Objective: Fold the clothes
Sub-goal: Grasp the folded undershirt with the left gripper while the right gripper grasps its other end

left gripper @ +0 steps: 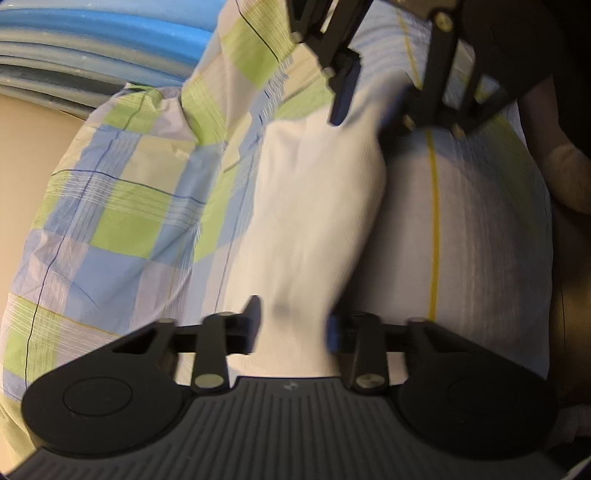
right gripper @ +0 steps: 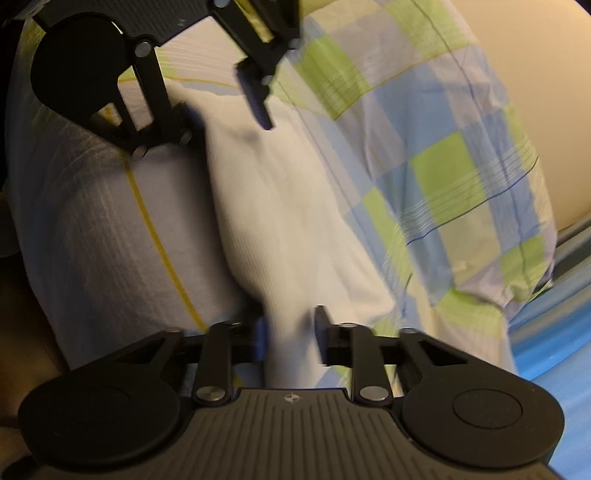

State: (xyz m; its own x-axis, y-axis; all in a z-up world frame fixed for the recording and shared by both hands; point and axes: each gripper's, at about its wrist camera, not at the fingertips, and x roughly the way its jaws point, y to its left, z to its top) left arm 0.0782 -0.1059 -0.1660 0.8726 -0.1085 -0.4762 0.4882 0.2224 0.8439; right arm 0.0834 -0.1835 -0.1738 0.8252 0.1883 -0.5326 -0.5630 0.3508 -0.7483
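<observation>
while both grippers hold the white cloth stretched over the plaid sheet | left gripper jaws pinching one end | right gripper jaws pinching the other | judgement: keep it taut, bring ends together evenly

This looks like a room in a home, most likely a bedroom or laundry corner. A soft bulk covered in a checked cotton cloth of pale blue, lime green and lilac squares, much like bed linen or a pillowcase, fills both views. Beside it sits a bright blue surface with grey ridged bands, seen at the edge of each view. A plain cream surface lies beyond, lit in warm, dim indoor light.
</observation>
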